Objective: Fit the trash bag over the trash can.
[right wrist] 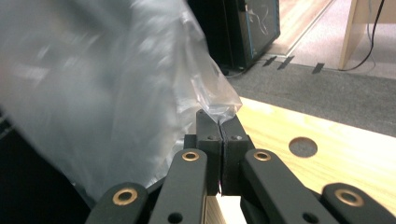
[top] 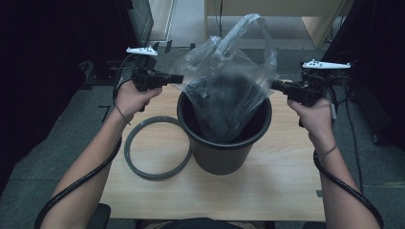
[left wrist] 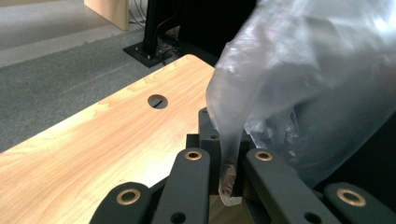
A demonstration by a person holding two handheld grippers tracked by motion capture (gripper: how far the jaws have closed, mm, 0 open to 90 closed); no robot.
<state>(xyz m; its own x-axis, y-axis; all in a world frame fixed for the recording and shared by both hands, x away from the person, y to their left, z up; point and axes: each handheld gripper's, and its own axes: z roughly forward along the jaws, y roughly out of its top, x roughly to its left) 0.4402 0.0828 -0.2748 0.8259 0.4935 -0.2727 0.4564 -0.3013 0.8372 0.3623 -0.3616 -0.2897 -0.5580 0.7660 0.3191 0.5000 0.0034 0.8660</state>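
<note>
- Both tongs are clamped on the clear plastic bag (top: 229,81): the left gripper (top: 177,78) pinches its left edge, the right gripper (top: 276,85) its right edge.
- Wooden table (top: 282,186) carries everything.
- Bag hangs stretched between the grippers, its lower part inside the dark bin (top: 223,152) at the table's middle.
- Grey ring (top: 157,148) lies flat, touching the bin's left side.

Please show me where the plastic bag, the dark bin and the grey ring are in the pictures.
plastic bag (top: 229,71): high view, on its clear upper part above the bin.
dark bin (top: 222,155): high view, on its ribbed outer wall.
grey ring (top: 143,171): high view, on its near rim, lying on the table.
</note>
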